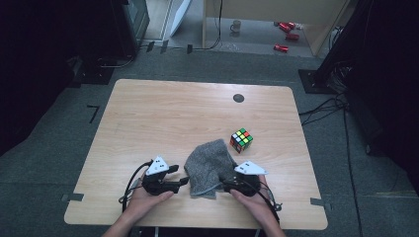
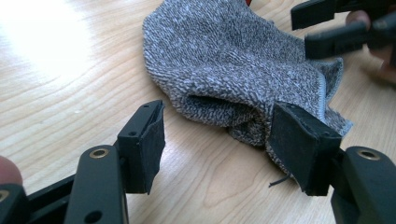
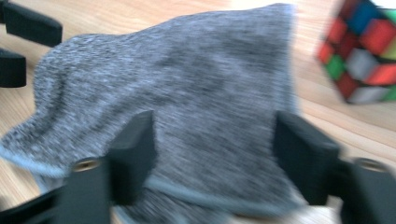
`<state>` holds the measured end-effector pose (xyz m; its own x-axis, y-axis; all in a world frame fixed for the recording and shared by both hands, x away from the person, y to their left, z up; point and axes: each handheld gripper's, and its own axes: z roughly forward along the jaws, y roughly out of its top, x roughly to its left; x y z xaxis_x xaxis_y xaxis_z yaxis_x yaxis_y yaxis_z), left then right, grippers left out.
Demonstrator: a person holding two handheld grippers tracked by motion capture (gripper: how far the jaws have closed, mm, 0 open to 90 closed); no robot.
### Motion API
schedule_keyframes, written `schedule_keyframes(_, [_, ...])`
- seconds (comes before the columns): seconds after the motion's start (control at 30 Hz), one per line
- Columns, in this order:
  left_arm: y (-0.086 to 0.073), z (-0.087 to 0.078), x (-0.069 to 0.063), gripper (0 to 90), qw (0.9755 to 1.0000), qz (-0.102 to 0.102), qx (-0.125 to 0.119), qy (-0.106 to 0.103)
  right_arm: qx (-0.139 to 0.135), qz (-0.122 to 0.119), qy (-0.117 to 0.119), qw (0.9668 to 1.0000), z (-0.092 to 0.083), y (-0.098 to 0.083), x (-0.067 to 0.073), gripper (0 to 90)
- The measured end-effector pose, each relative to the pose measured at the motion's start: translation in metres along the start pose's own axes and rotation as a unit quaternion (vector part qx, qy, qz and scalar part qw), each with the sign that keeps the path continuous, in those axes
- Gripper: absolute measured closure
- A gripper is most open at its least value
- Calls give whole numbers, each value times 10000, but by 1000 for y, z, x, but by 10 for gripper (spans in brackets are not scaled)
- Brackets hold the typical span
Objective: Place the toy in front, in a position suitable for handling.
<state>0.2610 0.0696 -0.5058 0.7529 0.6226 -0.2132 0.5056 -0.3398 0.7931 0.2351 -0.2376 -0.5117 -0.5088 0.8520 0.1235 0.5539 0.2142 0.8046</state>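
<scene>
The grey cloth (image 1: 210, 165) lay crumpled on the table (image 1: 148, 118), lower centre of the high view. My left gripper (image 1: 182, 182) had its jaws spread beside its edge, pinching nothing. My right gripper (image 1: 223, 183) had its jaws spread over the cloth's hem.

You are working under dim, even light in the high view, with the room's sides falling into near black. In the left gripper view, glare is washing out the counter (image 2: 42, 42) at upper left while the cloth (image 2: 233, 60) stays sharp. The right gripper view is blurring throughout, softening the cube (image 3: 362, 51).
</scene>
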Motion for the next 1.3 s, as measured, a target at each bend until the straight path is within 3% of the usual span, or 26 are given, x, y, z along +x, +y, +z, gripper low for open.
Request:
schedule_keyframes(0.03, [0,0,0,367,10000,0,0,0,0,0,0,10000,0,0,0,272])
schedule_keyframes(0.07, [-1,-2,2,367,10000,-19,1,28,130,-34,-41,9999,10,3,11,192])
schedule_keyframes(0.13, [-2,-7,8,368,9999,-63,-26,87,212,-157,-236,9994,17,2,17,211])
schedule_keyframes(0.23, [-4,-13,16,368,9996,-166,-79,203,303,-246,-396,9985,19,0,19,346])
schedule_keyframes(0.27, [-5,-14,18,367,9995,-194,-79,245,297,-280,-423,9983,18,-1,18,437])
schedule_keyframes(0.37, [-7,-16,23,366,9990,-230,-78,385,292,-268,-385,9985,13,-2,12,651])
schedule_keyframes(0.4, [-7,-16,23,365,9990,-230,-78,385,292,-268,-385,9985,13,-2,12,651])
schedule_keyframes(0.43, [-8,-17,24,362,9988,-233,-62,424,320,-245,-315,9987,8,-4,4,726])
schedule_keyframes(0.6, [-9,-17,26,355,9985,-225,-58,487,422,-290,-406,9979,-9,-11,-19,758])
schedule_keyframes(0.67, [-9,-17,27,353,9984,-247,-58,500,496,-333,-304,9977,-19,-15,-28,734])
schedule_keyframes(0.77, [-8,-17,28,349,9982,-245,-77,538,519,-481,-43,9975,-34,-17,-37,516])
schedule_keyframes(0.83, [-8,-17,29,346,9980,-271,-97,554,325,-478,88,9983,-46,-13,-40,397])
schedule_keyframes(0.9, [-8,-18,32,345,9979,-334,-115,552,7,-325,139,9994,-55,-2,-46,335])
schedule_keyframes(0.97, [-8,-17,33,344,9975,-406,-132,562,-280,-119,51,9995,-58,10,-53,318])
schedule_keyframes(1.03, [-8,-17,34,343,9972,-446,-127,579,-351,-9,-43,9994,-57,16,-57,312])
schedule_keyframes(1.07, [-8,-17,34,343,9972,-445,-124,581,-406,57,-264,9988,-49,25,-65,293])
schedule_keyframes(1.17, [-8,-16,34,343,9973,-425,-113,582,-299,122,-506,9982,-29,36,-75,251])
schedule_keyframes(1.23, [-8,-16,34,343,9973,-435,-108,580,-190,41,-711,9973,-15,41,-80,236])
schedule_keyframes(1.3, [-8,-16,35,343,9973,-437,-103,579,-118,77,-770,9969,-4,45,-85,227])
